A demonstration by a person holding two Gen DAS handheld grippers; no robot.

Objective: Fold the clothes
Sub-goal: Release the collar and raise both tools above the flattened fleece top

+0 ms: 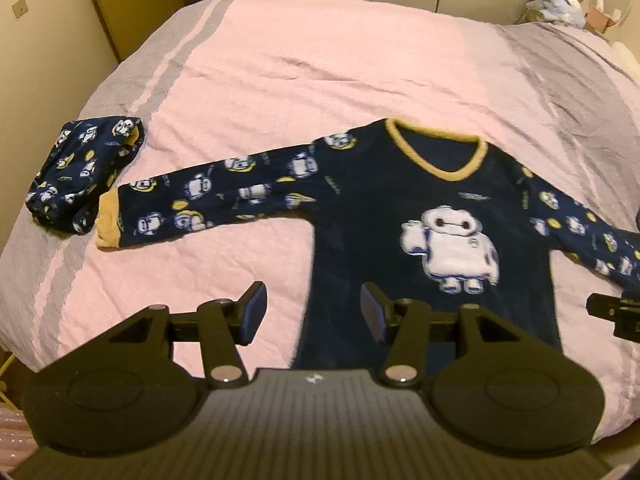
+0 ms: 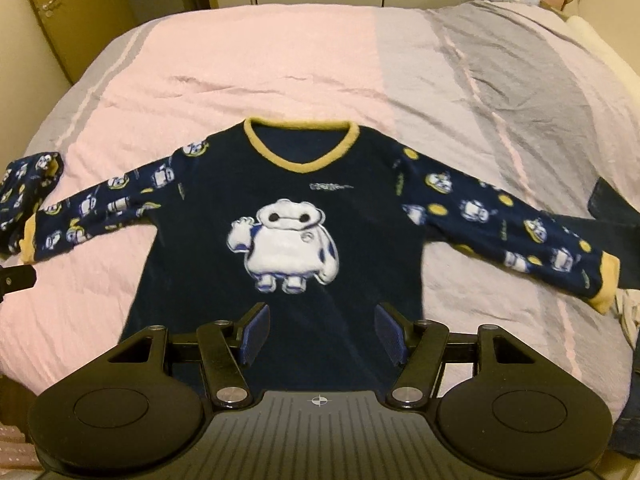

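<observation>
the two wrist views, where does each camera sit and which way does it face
Left wrist: sits on the left tongs, angled down over the bed at the top's left half and the folded bundle; its open pads show, and the right tongs' tip at the edge.
Right wrist: sits on the right tongs, centred on the top; its open pads show, and the left tongs' tip at the edge.
Shared: top, bundle, bed.

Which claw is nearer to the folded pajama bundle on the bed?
Left. The left claw hovers open over the shirt's hem edge, on the side of the folded bundle. The right claw hovers over the shirt's lower middle, farther from the bundle.
</observation>
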